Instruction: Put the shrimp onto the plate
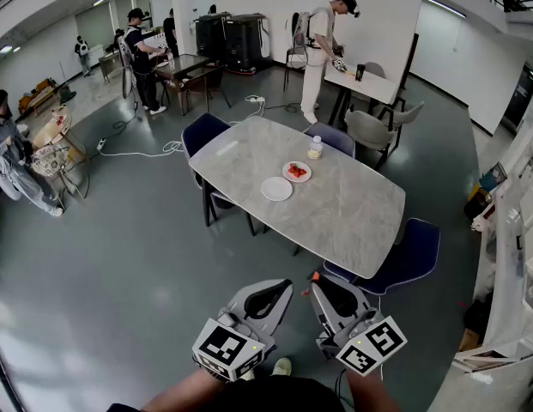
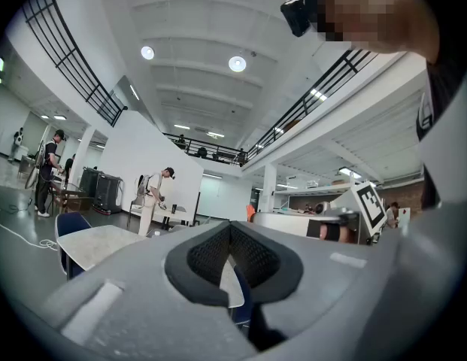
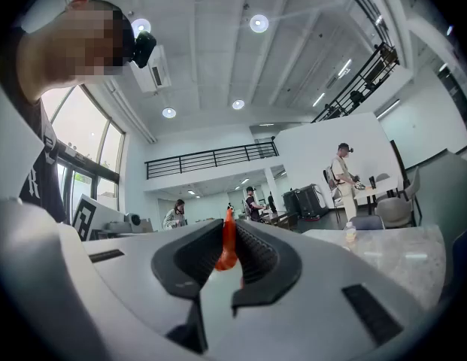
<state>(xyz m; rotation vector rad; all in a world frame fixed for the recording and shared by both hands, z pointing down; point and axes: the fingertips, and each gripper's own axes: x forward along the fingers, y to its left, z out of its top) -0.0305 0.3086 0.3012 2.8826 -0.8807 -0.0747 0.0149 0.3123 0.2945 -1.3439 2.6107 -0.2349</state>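
Marble table (image 1: 352, 217) ahead | shrimp (image 3: 227, 248) pinched upright between right gripper (image 3: 230, 230) jaws

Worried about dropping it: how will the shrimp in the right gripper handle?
The shrimp looks small and thin, so it is probably light. The right gripper holds it only near the jaw tips, with one end poking out, so it may pivot or slip. Its smooth-looking orange surface hints at slipperiness.

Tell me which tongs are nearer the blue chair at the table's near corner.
Right. The right tongs, gripping a shrimp, are left of the blue chair; the left tongs lie farther left.
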